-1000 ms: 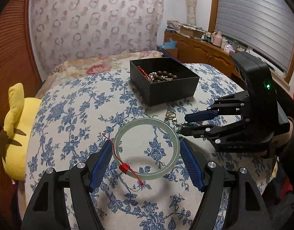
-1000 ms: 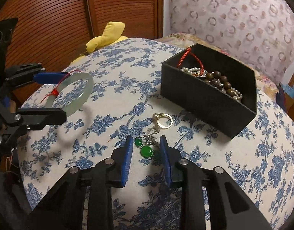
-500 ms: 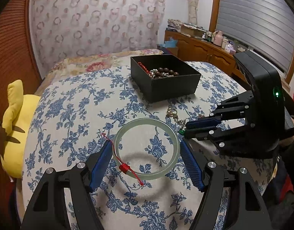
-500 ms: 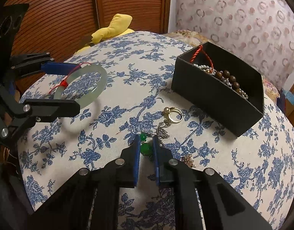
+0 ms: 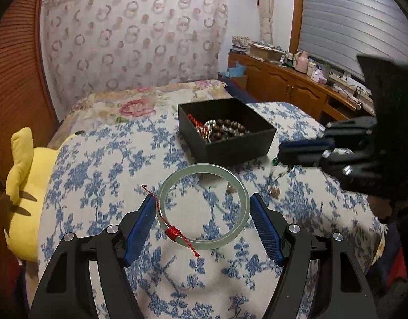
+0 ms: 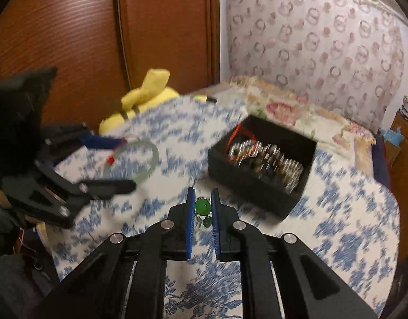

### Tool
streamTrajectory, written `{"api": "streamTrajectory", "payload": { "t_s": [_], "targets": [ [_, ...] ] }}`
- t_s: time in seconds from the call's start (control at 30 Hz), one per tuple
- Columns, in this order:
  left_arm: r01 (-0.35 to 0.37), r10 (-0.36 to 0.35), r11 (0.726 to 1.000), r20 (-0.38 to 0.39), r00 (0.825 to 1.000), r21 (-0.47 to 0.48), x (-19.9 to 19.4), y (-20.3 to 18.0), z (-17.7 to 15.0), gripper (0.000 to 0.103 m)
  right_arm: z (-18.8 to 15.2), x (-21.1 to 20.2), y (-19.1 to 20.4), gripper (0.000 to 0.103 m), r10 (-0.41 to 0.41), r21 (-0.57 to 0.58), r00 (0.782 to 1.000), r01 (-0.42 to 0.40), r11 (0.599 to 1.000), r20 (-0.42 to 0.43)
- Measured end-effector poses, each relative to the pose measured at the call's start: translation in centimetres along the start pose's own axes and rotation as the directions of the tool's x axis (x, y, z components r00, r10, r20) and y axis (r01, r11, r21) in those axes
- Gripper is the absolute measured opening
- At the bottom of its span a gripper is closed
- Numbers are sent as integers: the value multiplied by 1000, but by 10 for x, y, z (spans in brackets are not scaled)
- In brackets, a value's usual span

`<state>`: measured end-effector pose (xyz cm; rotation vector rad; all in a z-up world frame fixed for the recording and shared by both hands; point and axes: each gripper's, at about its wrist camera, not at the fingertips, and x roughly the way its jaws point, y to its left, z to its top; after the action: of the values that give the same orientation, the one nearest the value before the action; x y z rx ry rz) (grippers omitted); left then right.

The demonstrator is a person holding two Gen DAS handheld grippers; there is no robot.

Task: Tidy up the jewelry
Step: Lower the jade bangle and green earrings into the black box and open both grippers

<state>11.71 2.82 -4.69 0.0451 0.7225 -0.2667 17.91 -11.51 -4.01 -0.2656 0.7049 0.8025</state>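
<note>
1. Left wrist view: the left gripper (image 5: 201, 222) is spreading its blue pads wide, and the pale green bangle (image 5: 203, 206) is sitting between them, touching both pads and lifted above the flowered bedspread (image 5: 97, 175).
2. A red cord (image 5: 172, 232) is wrapping the bangle's near-left rim, its loose end trailing toward the camera.
3. Beyond the bangle, the black box (image 5: 231, 145) is sitting on the bedspread with dark beads (image 5: 225, 127) and silvery pieces piled inside.
4. Off to the right, the right gripper (image 5: 283, 155) is hovering near the box's right corner; a speck of green is showing at its tip, and something thin is dangling beneath, too blurred to name.
5. A yellow plush toy (image 5: 23, 186) is lying at the bedspread's left edge.
6. Right wrist view: everything is smearing with motion, but the right gripper (image 6: 203, 207) is pinching nearly closed on a round green bead (image 6: 203, 206), with a smaller green bead (image 6: 207, 222) hanging just below between the pads.
7. The black box (image 6: 257, 183) is lying ahead and to the right, red cord and shiny beads heaped in it; the green bead is sitting short of the box, near its closest corner.
8. On the left, the left gripper (image 6: 116, 163) is carrying the bangle (image 6: 134, 160) above the bedspread (image 6: 337, 226), well apart from the box.
9. The yellow plush toy (image 6: 148, 93) is peeking up behind, against the wooden wardrobe (image 6: 97, 40).
</note>
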Motion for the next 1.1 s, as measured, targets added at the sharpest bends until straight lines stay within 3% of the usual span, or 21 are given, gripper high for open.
{"api": "streamTrajectory", "payload": {
  "t_s": [0.2,0.6,1.1],
  "targets": [
    [7,-7,1000,12,1000,0,7,-3,16,69,25,-17,-18,13,-38,8,998,37,999,50],
    [-17,17,1000,15,1000,2,31,-2,46,69,64,-5,-54,13,-138,16,987,138,990,75],
    [-24,24,1000,-1,1000,14,61,-6,76,69,59,32,-95,15,-171,121,985,169,978,8]
  ]
}}
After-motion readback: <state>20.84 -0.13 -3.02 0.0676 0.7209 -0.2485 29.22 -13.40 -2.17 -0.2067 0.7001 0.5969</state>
